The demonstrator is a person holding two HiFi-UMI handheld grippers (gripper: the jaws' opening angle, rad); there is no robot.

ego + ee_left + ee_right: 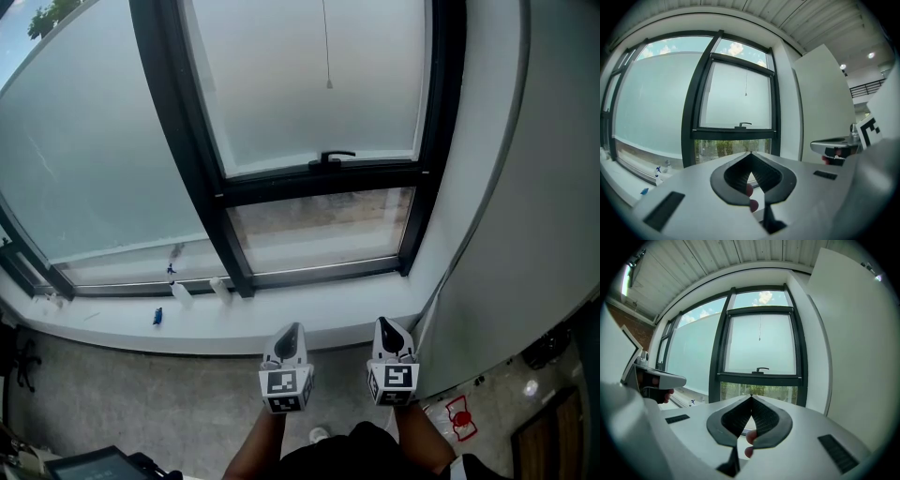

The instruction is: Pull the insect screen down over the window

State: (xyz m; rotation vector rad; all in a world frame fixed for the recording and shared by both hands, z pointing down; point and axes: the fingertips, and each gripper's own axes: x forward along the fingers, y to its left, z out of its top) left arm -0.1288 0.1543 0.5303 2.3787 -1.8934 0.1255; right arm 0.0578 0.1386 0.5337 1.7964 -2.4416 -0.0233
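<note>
The window [319,178] fills the head view from ten to two o'clock. Its insect screen seems rolled up above, with only the pull cord [328,66] hanging at twelve. At six, the left gripper [292,330] and right gripper [386,324], both closed on nothing, point windowward, well short, probably readied for the cord.

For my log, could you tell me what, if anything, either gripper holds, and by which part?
Nothing: the left gripper and right gripper have shut, empty jaws.

Window [205,141]: dark frame, frosted upper sash, handle [335,156] centred on its bottom rail, clear lower pane [319,220] under it. Thin cord [326,42] hangs straight down over sash, end above handle.
</note>
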